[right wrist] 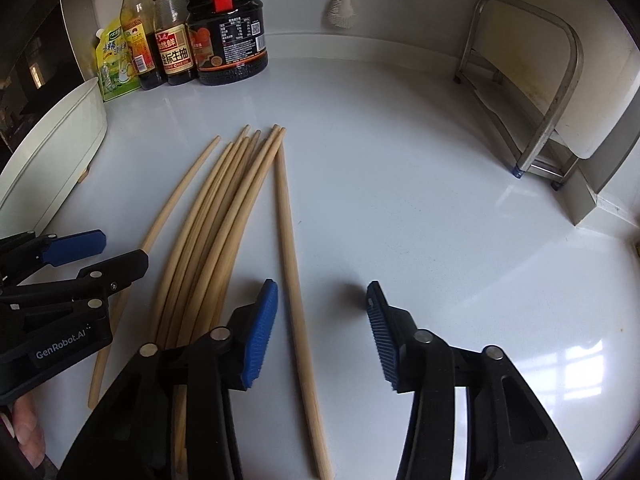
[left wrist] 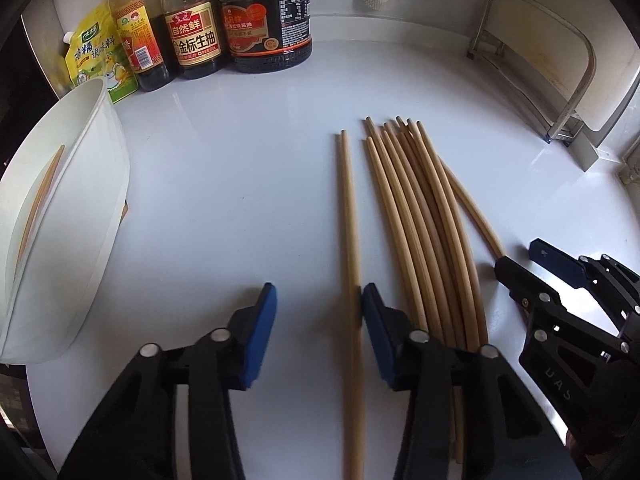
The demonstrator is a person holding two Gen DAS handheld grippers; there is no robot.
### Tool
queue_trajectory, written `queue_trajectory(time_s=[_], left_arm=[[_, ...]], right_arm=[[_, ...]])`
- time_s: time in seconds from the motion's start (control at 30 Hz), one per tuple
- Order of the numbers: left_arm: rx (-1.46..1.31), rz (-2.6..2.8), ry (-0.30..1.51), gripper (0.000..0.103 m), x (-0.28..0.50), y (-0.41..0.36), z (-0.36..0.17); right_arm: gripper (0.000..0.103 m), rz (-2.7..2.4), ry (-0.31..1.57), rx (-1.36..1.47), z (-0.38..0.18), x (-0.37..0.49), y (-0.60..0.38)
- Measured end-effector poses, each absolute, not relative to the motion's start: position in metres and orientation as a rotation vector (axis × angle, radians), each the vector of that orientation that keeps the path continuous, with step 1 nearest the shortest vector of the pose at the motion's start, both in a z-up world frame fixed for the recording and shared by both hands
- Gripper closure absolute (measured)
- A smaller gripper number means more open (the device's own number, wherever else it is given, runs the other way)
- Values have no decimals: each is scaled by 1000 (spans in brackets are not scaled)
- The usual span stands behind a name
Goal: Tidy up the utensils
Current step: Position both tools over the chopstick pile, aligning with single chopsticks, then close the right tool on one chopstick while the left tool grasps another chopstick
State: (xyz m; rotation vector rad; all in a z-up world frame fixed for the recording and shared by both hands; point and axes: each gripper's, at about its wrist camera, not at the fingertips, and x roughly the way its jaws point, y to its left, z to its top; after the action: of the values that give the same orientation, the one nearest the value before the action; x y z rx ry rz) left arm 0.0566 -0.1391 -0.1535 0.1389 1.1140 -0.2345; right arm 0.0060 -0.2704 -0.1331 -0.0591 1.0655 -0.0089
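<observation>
Several wooden chopsticks [left wrist: 416,208] lie in a loose bundle on the white counter [left wrist: 240,168]. One single chopstick [left wrist: 349,240] lies apart at the bundle's left. My left gripper [left wrist: 318,320] is open low over the counter, with that single chopstick between its fingers, against the right pad [left wrist: 374,320]. A white container [left wrist: 68,216] at the left holds one chopstick [left wrist: 40,196]. My right gripper [right wrist: 322,320] is open, straddling the rightmost chopstick [right wrist: 292,264] of the bundle [right wrist: 216,224]. Each gripper shows in the other's view: the right one [left wrist: 520,258] and the left one [right wrist: 120,248].
Sauce bottles [left wrist: 264,20] and a yellow seasoning pouch [left wrist: 100,56] stand at the back left. A metal rack [right wrist: 532,92] with a white board stands at the right. A white brush [right wrist: 342,4] hangs on the back wall.
</observation>
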Motion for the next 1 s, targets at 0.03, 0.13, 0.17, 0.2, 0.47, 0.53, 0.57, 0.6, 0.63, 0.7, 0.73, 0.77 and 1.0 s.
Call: queue_trajectory(time_s=[0.03,0.13,0.17,0.2,0.47,0.53,0.57,0.6,0.63,0.7,0.73,0.77,1.0], left_arm=[[143,-244,1115,79,56,-140,-153],[146,-263,1124,95,54,-141,-152],[147,-267,1127,95,54,-140,-152],[148,-269,1130,95,53,-140,-152],[139,-303,1150,96,53,-131,-141],[147,-320,1143,96,53,-130,-133],[152,-329,1138,96,52,-130,-128],[156,-340,1132,96,51,-129,-123],[160,-348,1127,96,51,-128,-118],[165,-365,1119,96,51,-125,-109],[164,-374,1119,96,51,-123,-104],[164,-383,1117,96,51,-121,-99],[164,-430,1061,96,51,-100,-56]], right_arm=[[86,0,1068,-67,-133,7,-267],[96,7,1073,-76,-133,8,-262],[97,9,1073,-62,-133,8,-262],[97,10,1075,-41,-133,8,-264],[97,-15,1092,104,-121,-4,-279],[97,-22,1083,118,-114,-8,-277],[97,-25,1077,125,-109,-10,-276],[97,-28,1070,132,-104,-11,-275],[97,-32,1062,138,-99,-13,-273],[97,-37,1048,153,-88,-15,-269],[97,-38,1042,159,-83,-17,-267],[97,-39,1034,164,-78,-18,-265],[97,-43,986,221,-41,-26,-245]])
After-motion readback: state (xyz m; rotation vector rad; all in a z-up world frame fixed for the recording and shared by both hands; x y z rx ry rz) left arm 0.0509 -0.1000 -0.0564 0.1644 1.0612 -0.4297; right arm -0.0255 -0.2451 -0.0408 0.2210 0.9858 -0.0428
